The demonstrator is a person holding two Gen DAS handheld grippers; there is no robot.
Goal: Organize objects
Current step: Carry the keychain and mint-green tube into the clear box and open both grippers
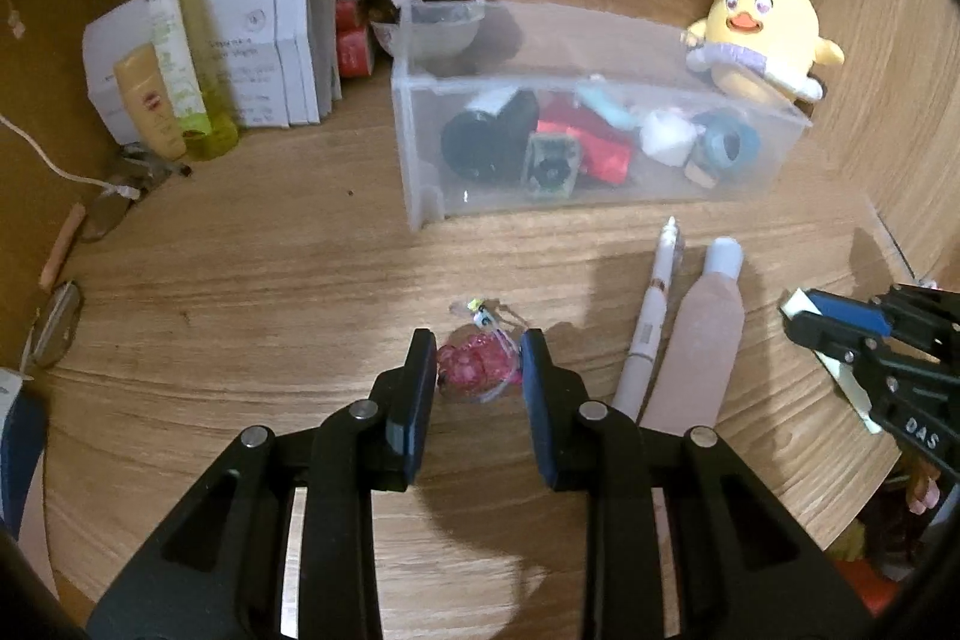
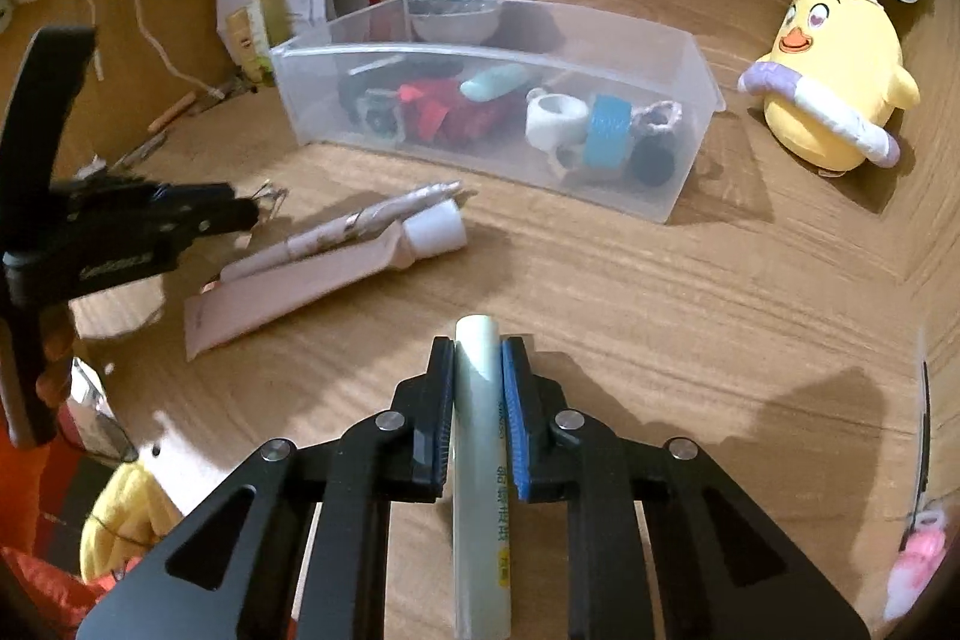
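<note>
My left gripper is open, its fingertips on either side of a small red beaded trinket lying on the wooden desk. My right gripper is shut on a pale green tube, held above the desk; it also shows at the right of the left wrist view. A clear plastic bin holds tape rolls, a red item and other small things. A pink tube and a white pen lie side by side before the bin.
A yellow chick plush sits right of the bin by the wooden side wall. White boxes, a yellow-green bottle and a small tube stand at back left. A white cable and glasses lie left.
</note>
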